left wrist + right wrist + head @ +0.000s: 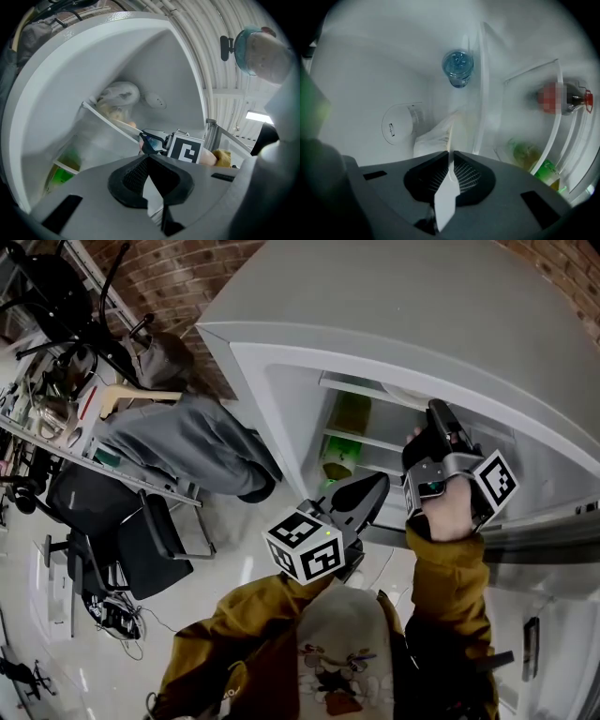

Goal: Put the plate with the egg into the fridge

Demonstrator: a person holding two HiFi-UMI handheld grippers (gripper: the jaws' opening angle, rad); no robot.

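Observation:
The grey fridge (281,362) stands open. My right gripper (439,423) reaches onto its upper shelf (366,388). In the right gripper view the gripper (451,152) is shut on the thin white rim of the plate (446,197), seen edge-on; the egg is hidden. A white bag (433,136) lies just beyond the tips. My left gripper (361,498) hangs lower, in front of the opening, apart from the plate. In the left gripper view this gripper (149,157) is shut with nothing in it, and the right gripper's marker cube (187,150) shows by the glass shelf (110,123).
A blue-capped bottle (458,68) lies at the back of the compartment. Green bottles (525,152) and a red-capped bottle (576,101) sit in racks at the right. Left of the fridge are a seated person's legs (187,442), an office chair (122,531) and a cluttered desk (56,418).

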